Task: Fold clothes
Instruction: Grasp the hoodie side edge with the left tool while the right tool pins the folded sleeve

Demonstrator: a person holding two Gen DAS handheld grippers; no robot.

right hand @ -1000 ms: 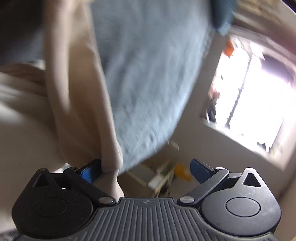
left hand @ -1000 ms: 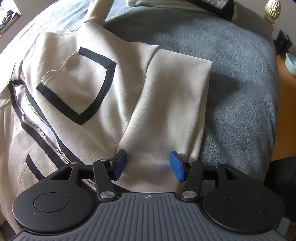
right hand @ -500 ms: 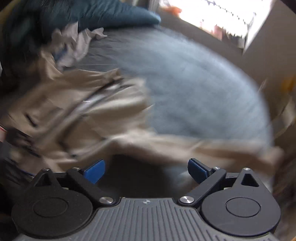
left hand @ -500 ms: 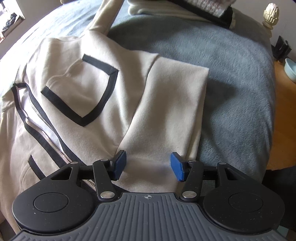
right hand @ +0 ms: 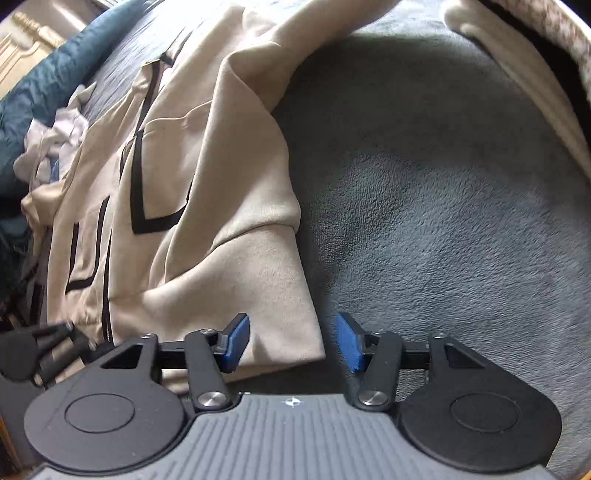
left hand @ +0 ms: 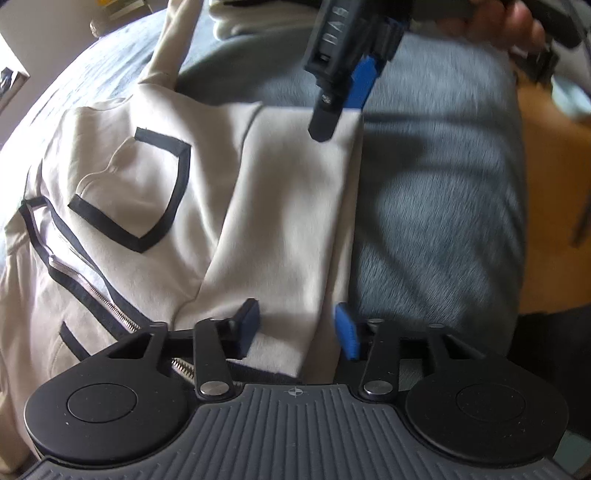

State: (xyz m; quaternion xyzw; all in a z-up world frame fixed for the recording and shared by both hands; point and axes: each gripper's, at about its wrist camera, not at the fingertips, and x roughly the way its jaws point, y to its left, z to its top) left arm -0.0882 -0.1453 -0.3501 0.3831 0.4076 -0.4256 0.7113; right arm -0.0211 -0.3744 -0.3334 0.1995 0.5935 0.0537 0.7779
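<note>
A beige jacket (left hand: 207,192) with black trim and a zipper lies spread on the grey blanket (left hand: 436,221). One plain panel (left hand: 295,206) of it is folded over along the right side. My left gripper (left hand: 297,328) stands open at the near end of that panel, with cloth between its blue pads, which do not press it. My right gripper (left hand: 341,99) hangs over the panel's far corner. In the right wrist view the right gripper (right hand: 291,343) is open, and the panel's corner (right hand: 273,317) lies between its fingers. A person's hand (left hand: 498,22) holds it.
More pale and dark clothes (left hand: 236,18) lie at the blanket's far edge. Wooden floor (left hand: 546,192) shows past the bed's right side. A teal duvet (right hand: 37,92), a crumpled white garment (right hand: 55,144) and a patterned cloth (right hand: 535,48) lie around the jacket.
My right gripper has swung from beside the bed to the far corner of the folded panel, its fingers closer together than before. The left gripper has barely moved and stays open.
</note>
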